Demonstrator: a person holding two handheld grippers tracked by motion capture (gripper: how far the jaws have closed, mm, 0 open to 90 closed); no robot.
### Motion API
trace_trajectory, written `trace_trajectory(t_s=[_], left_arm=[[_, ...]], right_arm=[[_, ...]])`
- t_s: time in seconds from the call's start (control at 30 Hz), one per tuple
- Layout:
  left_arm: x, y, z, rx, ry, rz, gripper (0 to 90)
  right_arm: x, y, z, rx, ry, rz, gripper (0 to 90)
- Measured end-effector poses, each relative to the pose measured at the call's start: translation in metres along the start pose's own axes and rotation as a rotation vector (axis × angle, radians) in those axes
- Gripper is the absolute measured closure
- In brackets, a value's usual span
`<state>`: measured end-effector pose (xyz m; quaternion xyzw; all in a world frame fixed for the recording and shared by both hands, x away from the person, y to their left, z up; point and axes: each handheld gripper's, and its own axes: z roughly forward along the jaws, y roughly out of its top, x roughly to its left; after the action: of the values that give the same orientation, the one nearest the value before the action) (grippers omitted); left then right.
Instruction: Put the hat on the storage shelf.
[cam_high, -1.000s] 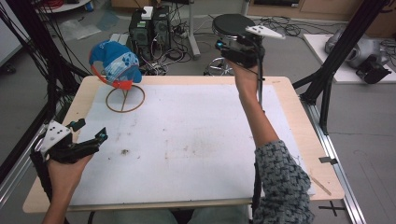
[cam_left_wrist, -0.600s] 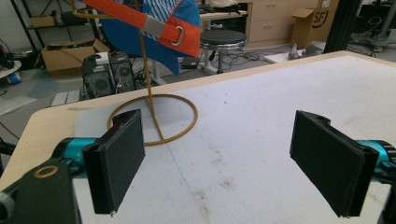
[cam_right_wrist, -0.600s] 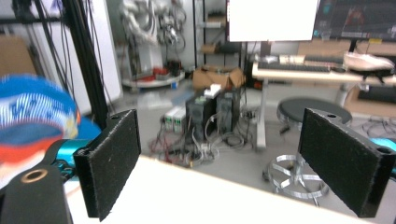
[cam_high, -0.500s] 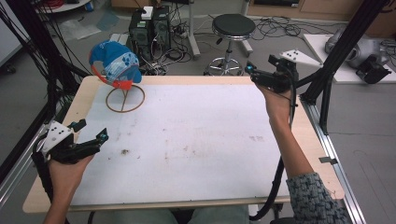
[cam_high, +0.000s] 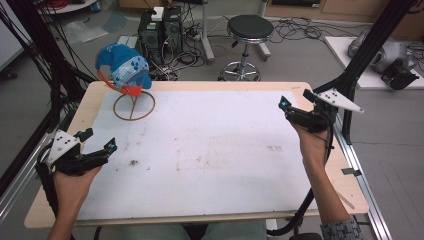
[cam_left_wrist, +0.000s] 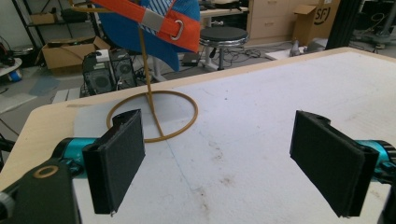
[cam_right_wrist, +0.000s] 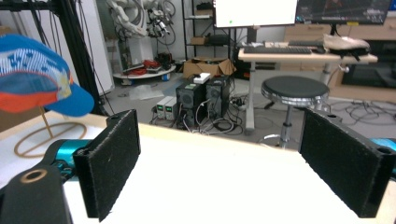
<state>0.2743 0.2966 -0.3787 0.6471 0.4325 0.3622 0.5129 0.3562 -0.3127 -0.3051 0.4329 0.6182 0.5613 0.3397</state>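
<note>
A blue cap (cam_high: 122, 70) with an orange strap hangs on a thin wire stand (cam_high: 133, 106) at the table's far left corner. My left gripper (cam_high: 98, 140) rests near the front left, open and pointing toward the stand, with nothing between its pads. In the left gripper view the stand's ring (cam_left_wrist: 154, 116) lies beyond the open gripper (cam_left_wrist: 217, 140). My right gripper (cam_high: 296, 99) hovers over the right side of the table; its jaws have just been opening and nothing is between them. The right gripper view has the cap (cam_right_wrist: 32, 74) far left, past the open gripper (cam_right_wrist: 219, 140).
A white mat (cam_high: 215, 150) covers most of the wooden table (cam_high: 200, 86). Behind the far edge stand a black stool (cam_high: 250, 27) and computer towers (cam_high: 160, 25). Black frame posts (cam_high: 360, 65) rise at both sides of the table.
The right hand has swung from the far edge near the stool out to the right and lower, over the table's right side. The left hand has stayed put.
</note>
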Motion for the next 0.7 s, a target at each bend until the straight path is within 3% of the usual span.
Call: trace_trajectory(t_s=[0.03, 0.13, 0.17, 0.23, 0.27, 0.37, 0.4, 0.7], left_arm=[[0.0, 0.0, 0.0, 0.001, -0.001, 0.0, 18.1], [0.0, -0.001, 0.001, 0.004, 0.002, 0.002, 18.1], [-0.001, -0.002, 0.001, 0.005, 0.003, 0.002, 18.1], [-0.001, -0.003, 0.002, 0.006, 0.005, 0.006, 18.1], [-0.002, -0.003, 0.002, 0.001, 0.016, 0.009, 18.1], [-0.001, -0.004, 0.002, 0.001, 0.016, 0.007, 18.1], [-0.001, -0.004, 0.003, 0.001, 0.019, 0.009, 18.1], [-0.001, -0.004, 0.004, 0.005, 0.012, 0.011, 18.1]], right_arm=[[-0.004, -0.014, -0.01, -0.005, -0.017, 0.014, 11.9], [-0.007, -0.025, -0.018, -0.009, -0.023, 0.04, 11.3], [-0.008, -0.037, -0.027, -0.023, -0.05, 0.022, 11.3], [-0.008, -0.042, -0.029, -0.018, -0.058, 0.009, 11.4], [-0.007, -0.054, -0.033, 0.006, -0.073, -0.025, 11.4], [-0.006, -0.064, -0.033, 0.02, -0.071, -0.022, 11.4], [-0.007, -0.072, -0.03, 0.054, -0.07, -0.018, 11.4], [-0.009, -0.079, -0.026, 0.072, -0.083, -0.026, 11.3]])
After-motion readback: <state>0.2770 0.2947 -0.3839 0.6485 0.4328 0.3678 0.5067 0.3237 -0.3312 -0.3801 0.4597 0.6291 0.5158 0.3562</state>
